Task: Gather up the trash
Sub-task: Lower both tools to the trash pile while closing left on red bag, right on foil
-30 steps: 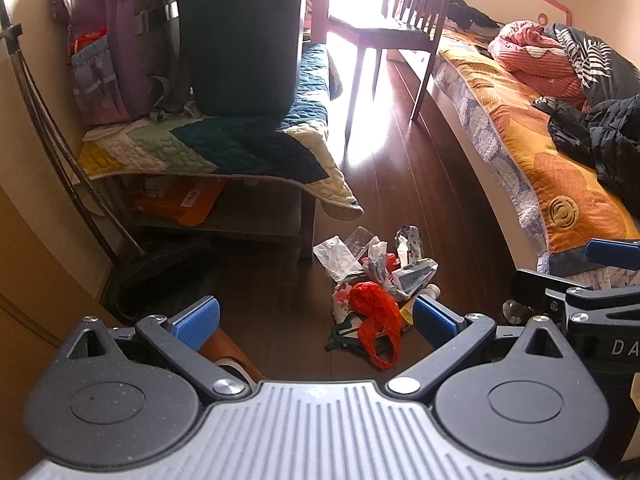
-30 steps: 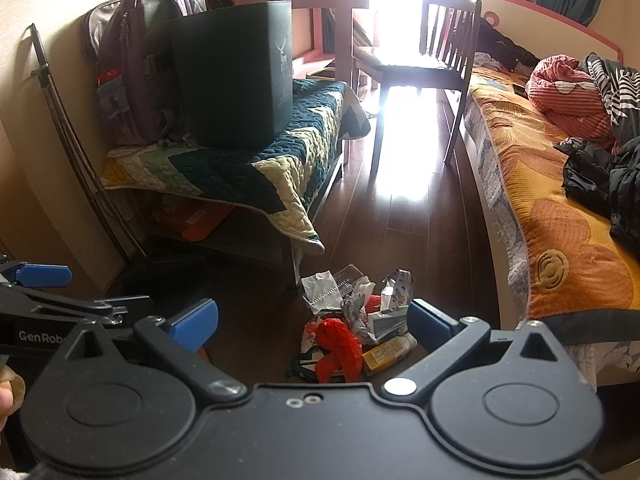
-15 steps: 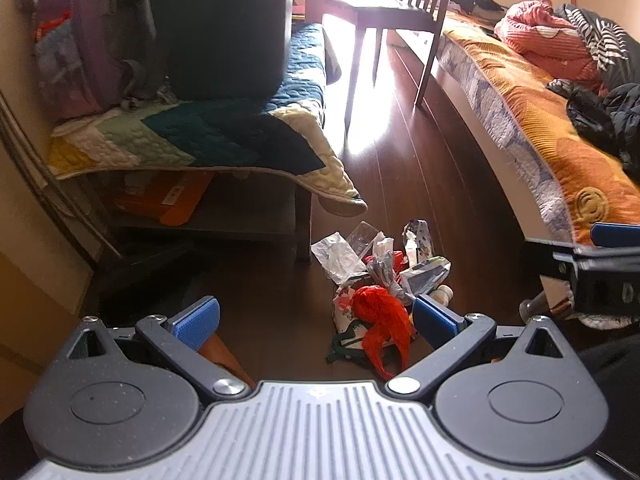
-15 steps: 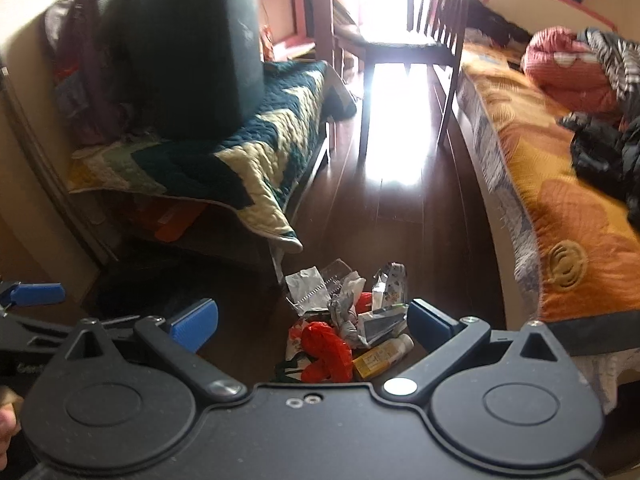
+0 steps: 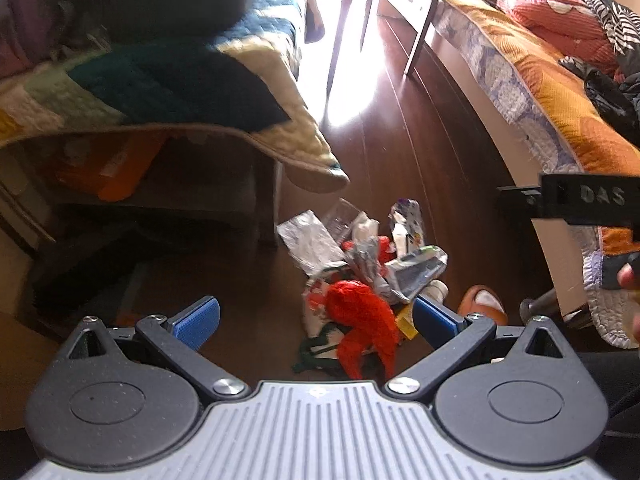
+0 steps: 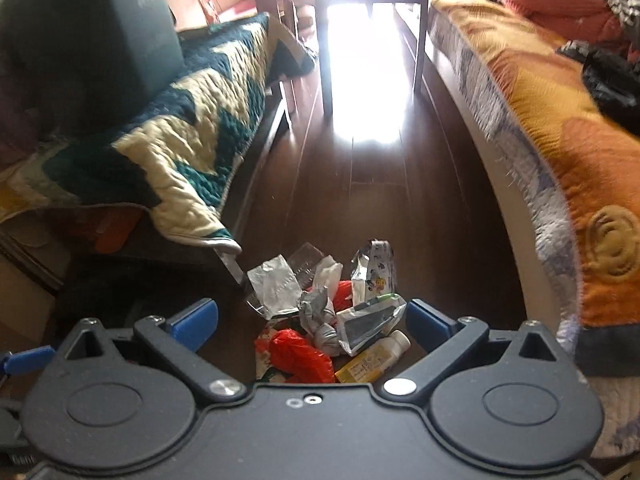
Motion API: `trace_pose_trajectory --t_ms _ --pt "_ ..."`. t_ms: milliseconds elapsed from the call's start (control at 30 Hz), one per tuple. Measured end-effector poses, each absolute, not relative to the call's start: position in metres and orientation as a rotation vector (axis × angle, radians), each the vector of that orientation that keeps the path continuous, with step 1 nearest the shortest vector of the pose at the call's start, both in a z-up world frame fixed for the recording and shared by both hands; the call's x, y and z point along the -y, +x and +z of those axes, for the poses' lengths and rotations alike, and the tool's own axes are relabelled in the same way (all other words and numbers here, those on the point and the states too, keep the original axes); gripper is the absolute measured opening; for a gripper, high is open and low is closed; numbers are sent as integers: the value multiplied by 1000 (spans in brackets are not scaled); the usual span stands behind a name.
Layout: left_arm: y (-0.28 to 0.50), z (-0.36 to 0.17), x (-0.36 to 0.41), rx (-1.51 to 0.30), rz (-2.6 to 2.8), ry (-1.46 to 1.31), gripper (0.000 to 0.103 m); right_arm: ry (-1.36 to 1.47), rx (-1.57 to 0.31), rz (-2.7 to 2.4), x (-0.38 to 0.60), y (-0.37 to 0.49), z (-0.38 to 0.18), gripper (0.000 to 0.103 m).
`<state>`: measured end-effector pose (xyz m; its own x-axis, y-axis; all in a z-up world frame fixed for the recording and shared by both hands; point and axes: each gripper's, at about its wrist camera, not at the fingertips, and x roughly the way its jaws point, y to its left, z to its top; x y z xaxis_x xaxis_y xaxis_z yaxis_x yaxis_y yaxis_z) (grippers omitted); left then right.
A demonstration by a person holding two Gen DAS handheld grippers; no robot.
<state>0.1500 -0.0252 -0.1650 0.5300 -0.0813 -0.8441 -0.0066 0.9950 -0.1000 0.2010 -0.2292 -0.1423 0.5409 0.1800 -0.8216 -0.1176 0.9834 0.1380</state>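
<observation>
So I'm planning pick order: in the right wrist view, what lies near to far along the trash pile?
Red plastic bag → yellow tube with white cap → grey crumpled wrapper → silver foil wrapper → cartoon-printed packet → sunlit wooden floor → chair legs.

1 trash pile [image 5: 360, 276], 1 chair [image 6: 372, 8], 1 bed [image 5: 560, 92], 2 grippers [image 5: 316, 320] [image 6: 312, 318]

Hard daylight pours in behind the chair [image 6: 372, 4] and burns a white glare patch onto the dark floor [image 6: 372, 184] — the bench's underside [image 5: 120, 208] sits in deep shadow, and the bowed fisheye edges smear with blur.
</observation>
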Motion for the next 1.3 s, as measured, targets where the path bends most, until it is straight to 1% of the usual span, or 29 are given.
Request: trace_pose_trajectory --t_ms 233,400,467,633,867,1033,1100,1200,1233,1300 --pt "193 -225 38 -1098 -71 -130 103 38 -1060 188 223 256 -190 100" --pt "220 -268 54 -1097 -114 -75 103 22 -1153 210 226 294 -234 100" --pt "229 -287 58 -1100 -138 -63 103 14 -1185 216 227 305 -255 100" --pt "249 -336 61 -1180 -152 -98 103 11 -1267 251 222 329 -298 99" --pt "273 -387 74 -1227 -235 -102 103 28 -1384 309 208 355 -363 99" --pt "288 -416 76 -1261 -245 -118 98 90 -1436 266 204 372 -405 99" --pt "292 -424 76 -1272 -250 -126 89 79 -1441 273 199 375 -415 98" --pt "296 -434 75 -1294 -258 -131 80 68 -1446 303 191 376 -425 98" --pt "297 -437 74 -1297 -261 -135 78 65 -1452 312 189 377 -428 97" --pt "298 -440 73 -1304 -266 -146 71 38 -1458 323 184 376 -434 97"
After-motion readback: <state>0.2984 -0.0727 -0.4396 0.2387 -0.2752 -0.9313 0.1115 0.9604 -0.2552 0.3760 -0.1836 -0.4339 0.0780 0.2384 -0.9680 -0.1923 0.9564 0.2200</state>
